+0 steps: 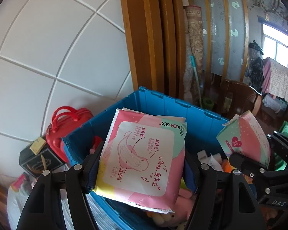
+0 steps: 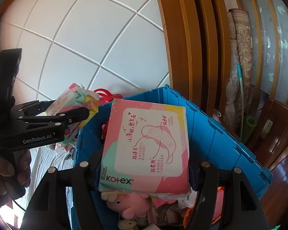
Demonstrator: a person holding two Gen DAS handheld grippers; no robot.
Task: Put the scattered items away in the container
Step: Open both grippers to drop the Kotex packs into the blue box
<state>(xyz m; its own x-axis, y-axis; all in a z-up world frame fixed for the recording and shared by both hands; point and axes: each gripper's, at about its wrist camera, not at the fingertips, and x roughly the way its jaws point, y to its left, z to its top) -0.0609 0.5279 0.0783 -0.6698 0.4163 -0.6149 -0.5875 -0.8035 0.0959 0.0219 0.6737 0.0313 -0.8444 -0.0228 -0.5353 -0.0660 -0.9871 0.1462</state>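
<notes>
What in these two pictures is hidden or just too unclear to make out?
- Left wrist view: the Kotex pack in the left gripper covers most of the blue crate's contents.
- Right wrist view: the other pack in the right gripper hides the crate floor; the pink plush shows only partly.
- Small print on both packs is too small to read.

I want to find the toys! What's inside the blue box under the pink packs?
Inside the blue box: a pink plush pig, a small cream plush and some orange things. The held packs cover the rest.
</notes>
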